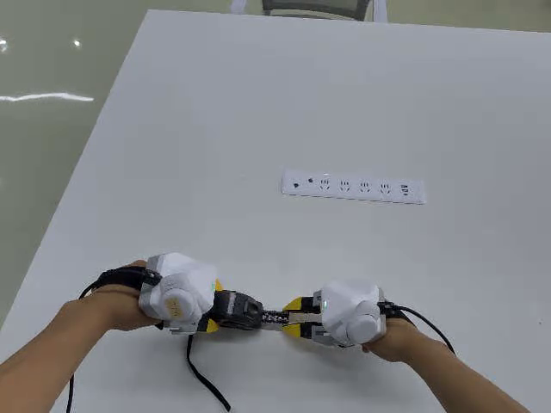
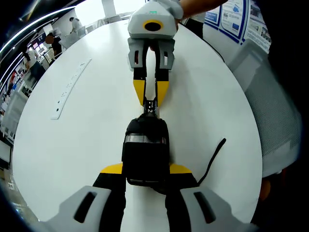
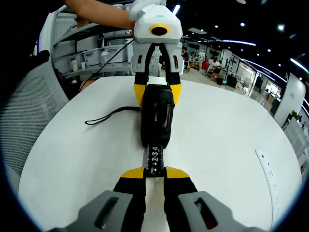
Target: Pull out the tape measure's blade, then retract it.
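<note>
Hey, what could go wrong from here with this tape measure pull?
The right tongs pinch just the end of the blade; if it slips, the spring could snap it back into the tape measure. The left tongs clamp only its rear, so a harder pull might twist it loose. The black strap trails loose on the table and could snag.

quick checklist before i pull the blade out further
1. Case held: left gripper is shut on the tape measure: ok.
2. Tip held: right gripper is shut on the blade: ok.
3. Blade runs straight between the grippers, no twist: ok.
4. The strap lies off to the side of the blade: ok.
5. The power strip lies well apart from both grippers: ok.
6. Blade lock released: cannot tell.
</note>
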